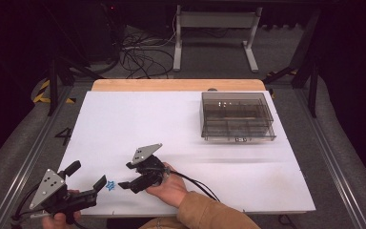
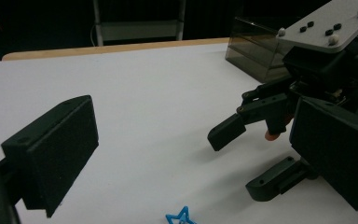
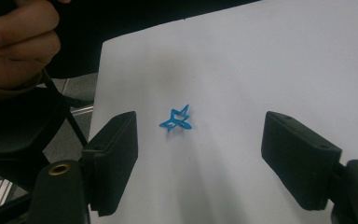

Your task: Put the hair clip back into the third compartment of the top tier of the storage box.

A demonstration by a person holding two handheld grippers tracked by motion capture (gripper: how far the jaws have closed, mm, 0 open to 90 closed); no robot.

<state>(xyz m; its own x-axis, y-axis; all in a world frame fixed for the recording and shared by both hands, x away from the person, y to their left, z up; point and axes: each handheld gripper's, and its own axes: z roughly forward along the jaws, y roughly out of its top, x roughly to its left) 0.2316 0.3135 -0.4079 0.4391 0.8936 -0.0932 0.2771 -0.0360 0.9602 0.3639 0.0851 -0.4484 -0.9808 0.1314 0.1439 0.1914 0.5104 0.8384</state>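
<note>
Right gripper view looks along the right gripper (image 3: 200,158), whose jaws stand spread with bare white sheet between them; nothing is pinched. A small blue star (image 3: 176,119) lies flat just beyond the gap, nearer the left jaw and touching neither. High view puts the star (image 1: 110,185) at the near left of the white worktop (image 1: 181,133), between the two grippers: the right gripper (image 1: 126,175) just to its right, the left gripper (image 1: 86,175) just to its left, jaws also spread and empty. Left gripper view has the star (image 2: 182,217) low between its own wide jaws, with the right gripper (image 2: 244,161) beyond. A smoky clear box (image 1: 236,117) sits at the far right, well apart.
</note>
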